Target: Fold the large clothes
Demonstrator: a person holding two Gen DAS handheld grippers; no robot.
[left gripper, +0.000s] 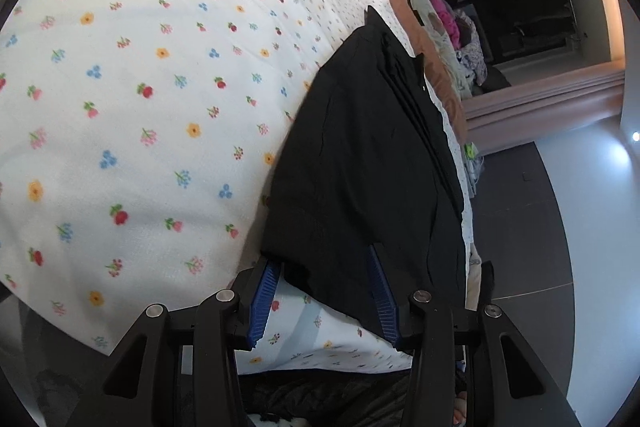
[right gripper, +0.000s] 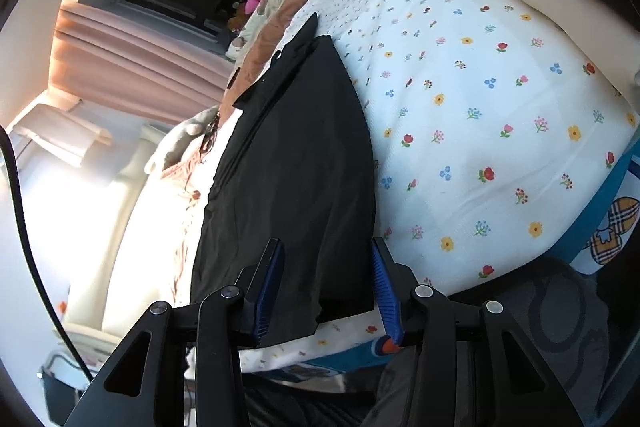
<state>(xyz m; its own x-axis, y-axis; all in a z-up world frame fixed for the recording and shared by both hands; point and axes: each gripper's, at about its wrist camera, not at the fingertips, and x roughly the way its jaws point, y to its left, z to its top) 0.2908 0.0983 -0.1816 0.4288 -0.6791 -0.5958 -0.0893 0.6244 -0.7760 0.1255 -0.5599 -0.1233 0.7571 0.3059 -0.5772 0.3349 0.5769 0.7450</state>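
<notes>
Black garment (left gripper: 360,155) is folded into a long strip along the bedsheet (left gripper: 140,87) edge. Left gripper (left gripper: 324,291) and right gripper (right gripper: 328,287) each straddle its near end, jaws part open, cloth between the pads, can't tell if pinching.

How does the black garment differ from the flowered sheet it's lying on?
The black garment is plain and dark; the flowered sheet is white with small coloured blossoms. The garment is folded into a narrow, layered strip; the sheet lies spread wide across the bed. Both are fabric, lying flat.
</notes>
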